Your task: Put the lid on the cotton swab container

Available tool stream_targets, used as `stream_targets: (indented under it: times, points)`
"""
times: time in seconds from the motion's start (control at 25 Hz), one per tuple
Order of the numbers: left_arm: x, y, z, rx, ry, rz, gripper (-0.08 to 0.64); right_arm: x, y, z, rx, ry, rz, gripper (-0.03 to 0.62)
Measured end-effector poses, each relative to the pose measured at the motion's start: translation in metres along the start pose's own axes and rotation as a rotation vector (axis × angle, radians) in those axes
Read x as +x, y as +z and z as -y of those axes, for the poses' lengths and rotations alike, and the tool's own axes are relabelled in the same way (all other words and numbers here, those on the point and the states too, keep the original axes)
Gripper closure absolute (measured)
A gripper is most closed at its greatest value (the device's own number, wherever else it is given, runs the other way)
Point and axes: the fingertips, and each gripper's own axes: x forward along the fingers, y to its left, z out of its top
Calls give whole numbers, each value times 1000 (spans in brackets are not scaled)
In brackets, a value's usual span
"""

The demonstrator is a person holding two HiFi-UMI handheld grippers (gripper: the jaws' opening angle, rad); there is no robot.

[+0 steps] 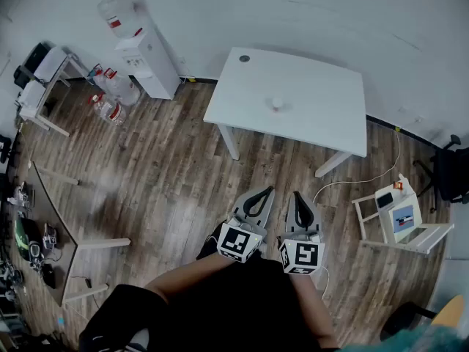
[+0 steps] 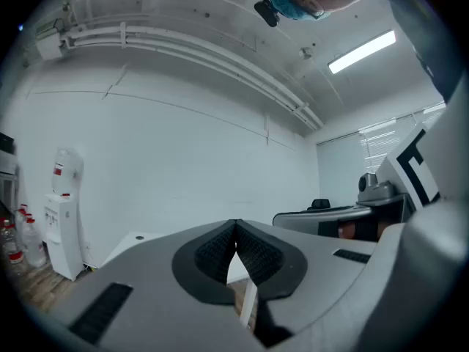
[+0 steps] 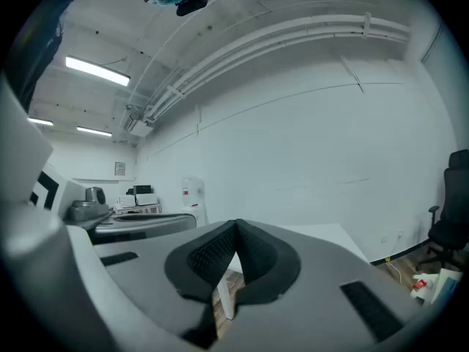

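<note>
A small round cotton swab container [image 1: 276, 104] sits on the white table [image 1: 308, 116] well ahead of me; its lid cannot be told apart at this distance. My left gripper [image 1: 268, 190] and right gripper [image 1: 297, 195] are held side by side over the wooden floor, short of the table, both pointing toward it. Both are shut with nothing between the jaws. In the left gripper view the left gripper [image 2: 234, 226] has its tips touching; the right gripper [image 3: 236, 226] looks the same in the right gripper view.
A water dispenser [image 1: 143, 46] and spare bottles [image 1: 111, 94] stand at the back left. A dark desk [image 1: 44, 218] with clutter lies left. A small white stand [image 1: 399, 218] with devices and a black chair [image 1: 451, 171] are on the right. A cable [image 1: 366, 178] runs across the floor.
</note>
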Motion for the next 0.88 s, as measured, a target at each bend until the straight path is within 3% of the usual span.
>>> stream_targets:
  times: [0.36,0.64,0.88]
  points:
    - [34,-19,-21,-43,-39,-32,549,30,-3,34,70,10,18,560]
    - [86,-24,-79,-68,-44,-29,549,97,-9,61,55,-4,-20,560]
    - [140,-36,-152,-138,-61,-41,549,186,-5,72,28,6,-52,560]
